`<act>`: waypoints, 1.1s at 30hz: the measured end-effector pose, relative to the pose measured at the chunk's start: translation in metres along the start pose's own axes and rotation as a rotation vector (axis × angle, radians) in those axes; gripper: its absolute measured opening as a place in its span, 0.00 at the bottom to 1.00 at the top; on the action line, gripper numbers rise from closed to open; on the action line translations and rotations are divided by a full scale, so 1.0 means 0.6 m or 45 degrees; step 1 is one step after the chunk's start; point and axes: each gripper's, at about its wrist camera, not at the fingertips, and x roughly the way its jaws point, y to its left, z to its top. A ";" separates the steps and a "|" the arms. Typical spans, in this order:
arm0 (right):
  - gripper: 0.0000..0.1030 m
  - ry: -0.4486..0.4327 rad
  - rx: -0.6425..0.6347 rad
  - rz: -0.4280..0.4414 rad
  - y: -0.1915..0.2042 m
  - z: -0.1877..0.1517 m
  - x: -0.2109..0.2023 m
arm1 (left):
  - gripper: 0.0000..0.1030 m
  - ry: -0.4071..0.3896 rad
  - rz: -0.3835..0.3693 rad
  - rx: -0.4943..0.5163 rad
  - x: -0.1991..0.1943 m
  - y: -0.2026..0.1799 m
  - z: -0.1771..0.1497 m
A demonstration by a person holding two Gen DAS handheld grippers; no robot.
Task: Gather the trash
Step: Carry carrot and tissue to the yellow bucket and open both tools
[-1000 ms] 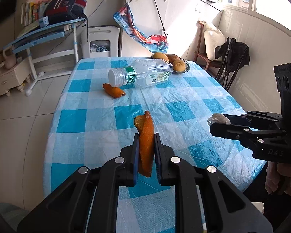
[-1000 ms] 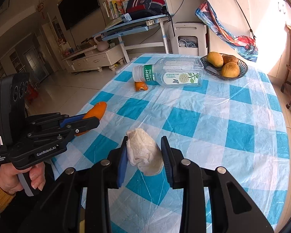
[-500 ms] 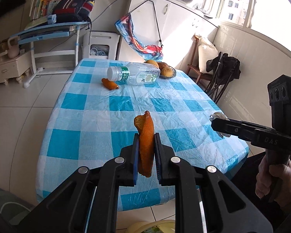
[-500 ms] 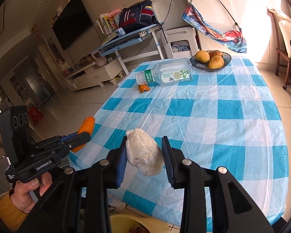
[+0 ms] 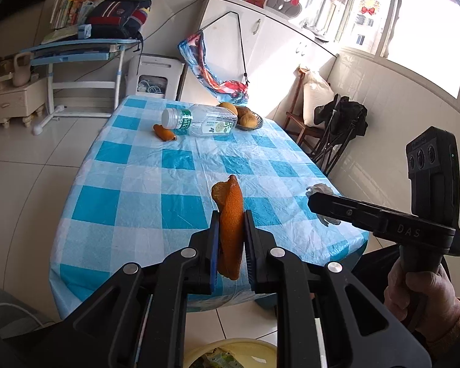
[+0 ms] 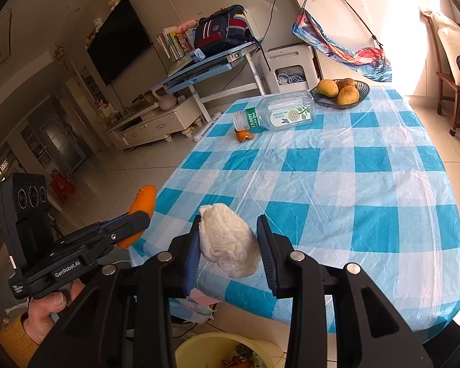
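My left gripper (image 5: 231, 217) is shut on a curled strip of orange peel (image 5: 228, 196), held upright in the air in front of the table's near edge. My right gripper (image 6: 228, 224) is shut on a crumpled white tissue (image 6: 227, 239), also clear of the tablecloth. In the right wrist view the left gripper (image 6: 139, 219) and its peel (image 6: 144, 199) are at the left. In the left wrist view the right gripper (image 5: 314, 204) is at the right, with the tissue (image 5: 320, 188) peeking out. A yellow bin (image 6: 199, 346) with scraps stands on the floor below both, its rim (image 5: 230, 345) at the lower edge of the left view.
On the blue-checked table (image 6: 368, 184), a clear plastic bottle (image 6: 279, 113) lies on its side at the far end. A second piece of orange peel (image 6: 243, 135) lies by its cap. A bowl of fruit (image 6: 340, 92) stands behind. Chairs (image 5: 337, 128) flank the right side.
Both grippers have drawn back from over the tablecloth to beyond its near edge, each keeping its load. The yellow bin has come into view beneath them.
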 end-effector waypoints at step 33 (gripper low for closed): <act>0.35 0.046 0.057 0.034 -0.016 -0.020 -0.047 | 0.14 0.111 -0.023 -0.001 0.008 -0.022 0.032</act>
